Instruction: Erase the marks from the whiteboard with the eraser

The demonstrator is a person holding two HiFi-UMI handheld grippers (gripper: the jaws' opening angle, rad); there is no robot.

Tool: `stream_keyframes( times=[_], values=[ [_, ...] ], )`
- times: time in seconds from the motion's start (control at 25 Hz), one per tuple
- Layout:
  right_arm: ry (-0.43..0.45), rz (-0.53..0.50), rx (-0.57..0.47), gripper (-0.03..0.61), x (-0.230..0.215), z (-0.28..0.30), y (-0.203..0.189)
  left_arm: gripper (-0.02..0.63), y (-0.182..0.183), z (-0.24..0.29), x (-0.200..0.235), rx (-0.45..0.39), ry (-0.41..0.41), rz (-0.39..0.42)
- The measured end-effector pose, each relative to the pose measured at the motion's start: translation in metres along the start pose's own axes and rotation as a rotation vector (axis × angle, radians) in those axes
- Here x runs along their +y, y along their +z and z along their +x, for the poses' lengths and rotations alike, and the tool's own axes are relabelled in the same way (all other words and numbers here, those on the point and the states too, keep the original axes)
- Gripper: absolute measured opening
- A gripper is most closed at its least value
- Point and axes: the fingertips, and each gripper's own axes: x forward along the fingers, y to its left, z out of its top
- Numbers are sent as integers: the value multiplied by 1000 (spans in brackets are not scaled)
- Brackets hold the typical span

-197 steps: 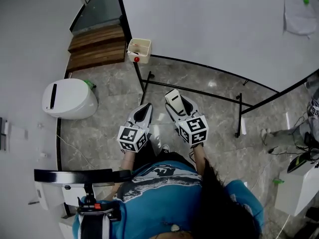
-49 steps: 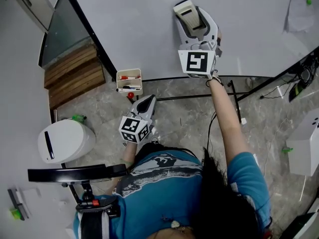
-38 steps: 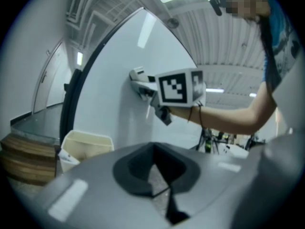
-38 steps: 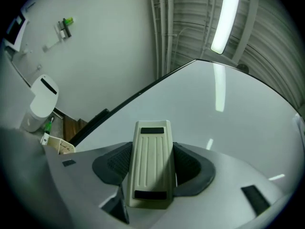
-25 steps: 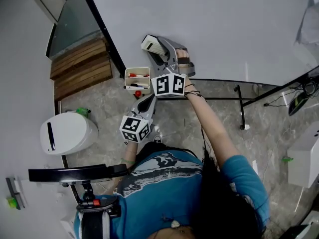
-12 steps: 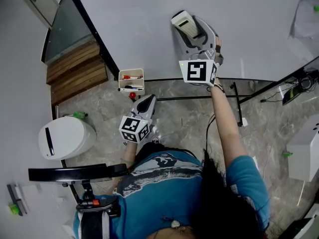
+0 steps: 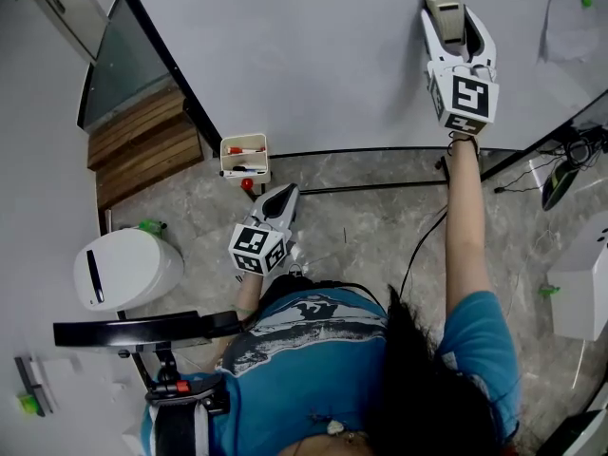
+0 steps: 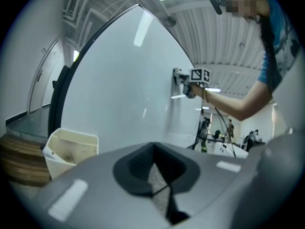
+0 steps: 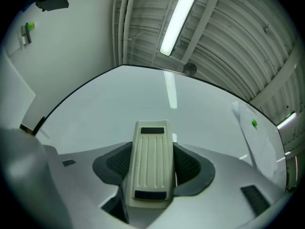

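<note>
Though the eraser [image 7: 444, 3] faces the whiteboard [image 7: 313, 55], its underside is hidden, so contact cannot be told; the board's top is cut off. The board stands over a marbled floor [image 7: 370, 236], a pen box [image 7: 243, 156] at its lower edge. The right gripper [image 7: 448, 19] pinches the eraser's sides, high on the board; the left gripper [image 7: 277, 200], jaws together and empty, hangs near the box.

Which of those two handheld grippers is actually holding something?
The right gripper, up at the whiteboard, clamps a cream ribbed eraser; the left gripper hangs low, shut and empty.
</note>
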Motion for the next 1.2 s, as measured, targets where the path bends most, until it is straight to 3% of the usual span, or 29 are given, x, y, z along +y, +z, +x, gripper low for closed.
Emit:
stream_keyframes(
  times=[0.16,0.44,0.8,1.2],
  values=[
    [-6,4,13,262,-3,1,-1,3,1,0,-7,-1,-2,3],
    [0,141,51,262,18,-23,-16,3,-3,-10,-27,-4,12,13],
    [164,196,135,262,91,-97,-38,3,-11,-30,-65,-12,42,22],
    [341,311,226,262,150,-208,-52,3,-46,-64,-139,-2,100,-11]
  ],
)
